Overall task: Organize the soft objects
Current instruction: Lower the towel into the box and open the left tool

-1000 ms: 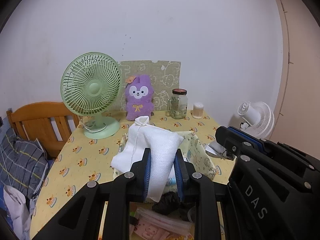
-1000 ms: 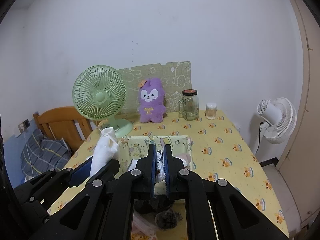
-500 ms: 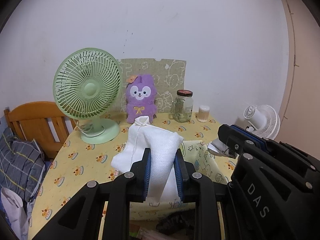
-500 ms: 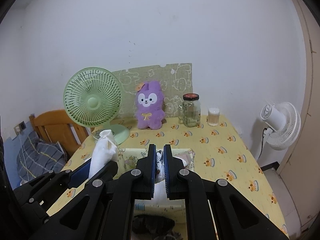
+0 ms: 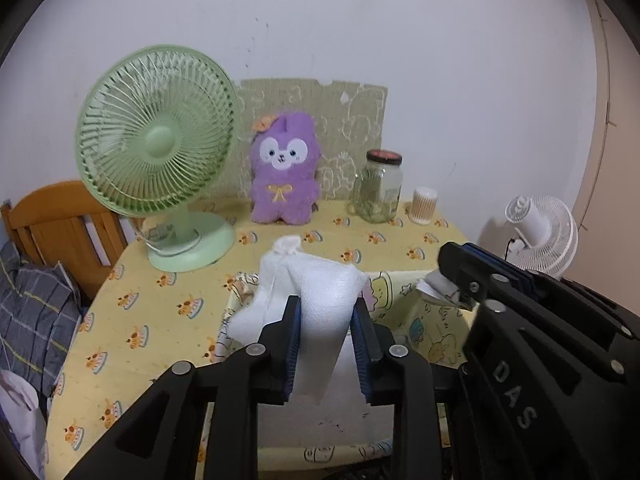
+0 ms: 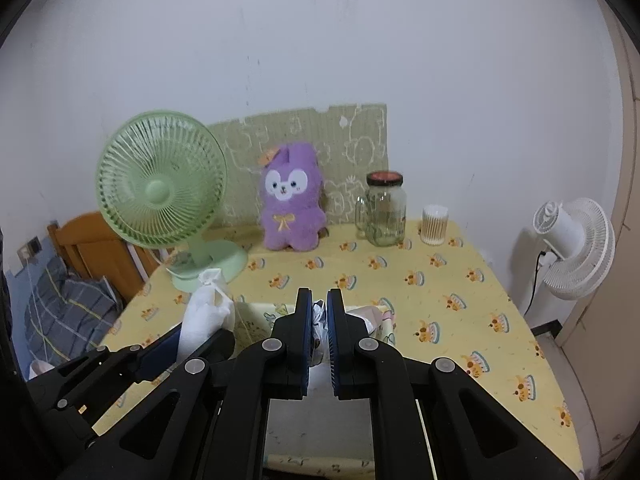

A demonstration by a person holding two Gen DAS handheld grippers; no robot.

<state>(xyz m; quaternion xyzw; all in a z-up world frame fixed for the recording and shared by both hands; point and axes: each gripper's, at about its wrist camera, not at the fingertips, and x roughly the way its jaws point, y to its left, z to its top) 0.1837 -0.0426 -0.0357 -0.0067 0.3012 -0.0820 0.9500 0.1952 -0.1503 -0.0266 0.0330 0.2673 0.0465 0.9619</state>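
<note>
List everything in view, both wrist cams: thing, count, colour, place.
white cloth bundle: 1, white, clamped in left gripper above the fabric bin
fabric bin: 1, pale yellow with cartoon prints, near table edge
table: 1, yellow printed cover, centre
desk fan: 1, green, table back left
plush toy: 1, purple, table back, against patterned board
patterned board: 1, olive, leaning on wall
glass jar: 1, clear with red lid, right of plush toy
swab container: 1, white, right of glass jar
floor fan: 1, white, off table right
wooden chair: 1, orange-brown, left
plaid fabric: 1, grey, far left
left gripper: 1, black with blue pads
right gripper: 1, black with blue pads, pinching crumpled white fabric
</note>
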